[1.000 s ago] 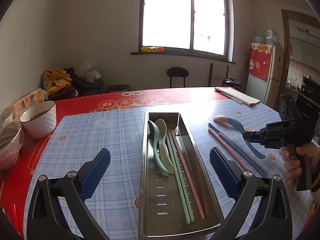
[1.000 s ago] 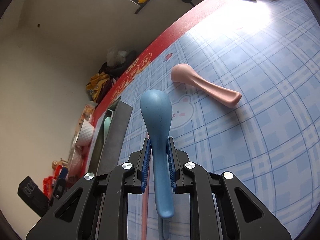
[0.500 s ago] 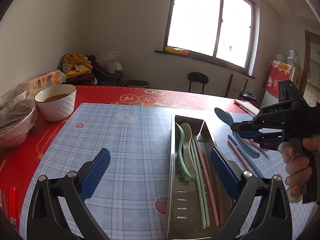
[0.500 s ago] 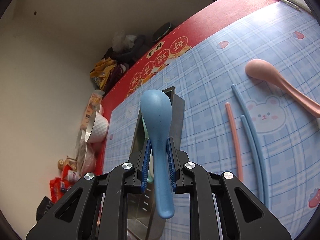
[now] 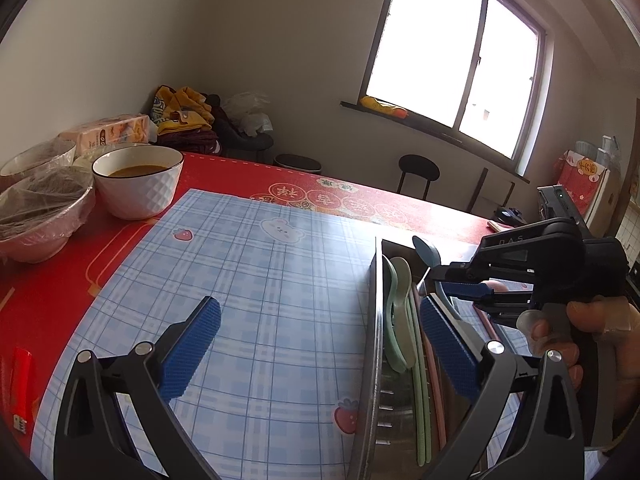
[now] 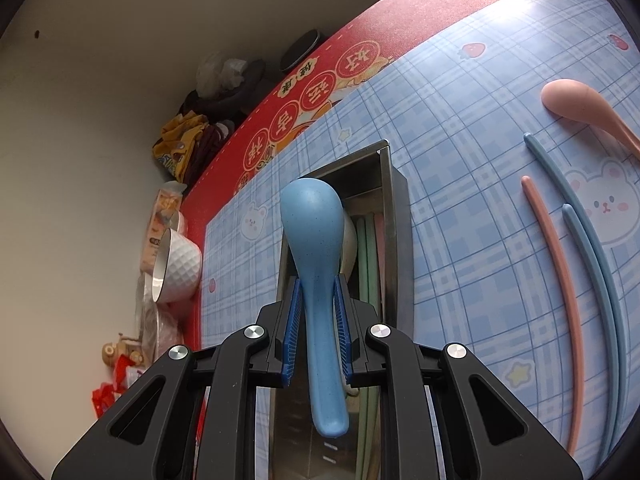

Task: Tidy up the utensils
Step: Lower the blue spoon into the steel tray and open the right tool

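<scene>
Metal tray (image 6: 396,216): near end cut off by the bottom edge in both wrist views; much of its floor hidden behind the blue spoon (image 6: 316,264) and the right gripper (image 6: 318,332).
Cream spoon (image 6: 349,240) in the tray: only a sliver of bowl shows past the blue spoon.
Pink spoon (image 6: 580,106), right of the tray: handle cut by the frame edge.
Wrapped bowls (image 5: 36,208), far left of the tray: contents unreadable through film.

A red table (image 5: 240,172) is covered by a blue plaid mat (image 5: 260,280). Ahead of the right claw (image 6: 318,320), a steel tray (image 6: 396,216) is set; chopsticks (image 6: 560,264) and a pink spoon (image 6: 580,108) lie to its right.
</scene>
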A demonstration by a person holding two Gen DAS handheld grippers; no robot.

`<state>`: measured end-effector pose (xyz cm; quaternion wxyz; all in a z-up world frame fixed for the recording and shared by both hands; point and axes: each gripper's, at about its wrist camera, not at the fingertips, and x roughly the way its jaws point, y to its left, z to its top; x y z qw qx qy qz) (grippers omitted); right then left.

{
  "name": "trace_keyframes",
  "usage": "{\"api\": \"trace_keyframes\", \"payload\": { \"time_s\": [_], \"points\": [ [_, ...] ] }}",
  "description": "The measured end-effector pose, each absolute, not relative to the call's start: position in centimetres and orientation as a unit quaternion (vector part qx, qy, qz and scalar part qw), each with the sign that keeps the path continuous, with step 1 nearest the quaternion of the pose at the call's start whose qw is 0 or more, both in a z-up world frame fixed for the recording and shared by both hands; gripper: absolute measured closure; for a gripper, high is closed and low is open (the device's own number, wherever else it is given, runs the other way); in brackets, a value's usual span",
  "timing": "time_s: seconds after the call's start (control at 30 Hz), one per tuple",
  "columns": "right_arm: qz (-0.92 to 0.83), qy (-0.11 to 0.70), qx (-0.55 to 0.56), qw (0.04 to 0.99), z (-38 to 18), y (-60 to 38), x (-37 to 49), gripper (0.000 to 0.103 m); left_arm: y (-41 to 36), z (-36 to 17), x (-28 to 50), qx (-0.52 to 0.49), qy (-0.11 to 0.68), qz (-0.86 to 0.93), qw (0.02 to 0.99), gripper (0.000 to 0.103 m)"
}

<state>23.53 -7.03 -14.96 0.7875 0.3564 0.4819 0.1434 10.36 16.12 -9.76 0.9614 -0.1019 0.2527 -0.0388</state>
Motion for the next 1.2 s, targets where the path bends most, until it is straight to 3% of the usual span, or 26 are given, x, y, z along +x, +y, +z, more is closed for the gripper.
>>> {"api": "trace_keyframes", "payload": {
  "time_s": [0.67, 1.2],
  "points": [
    [0.138, 0.465, 0.302, 0.821, -13.5, -6.4, 23.6, 0.086, 16.1, -10.7, 11.0, -0.093, 0.279, -0.023, 0.956, 0.006],
    [0.146, 0.417, 0.129, 0.888, -11.5, -8.3, 21.2, 0.082, 15.1, -10.7, 10.8, -0.077, 0.276, -0.026, 0.958, 0.006]
  ]
}}
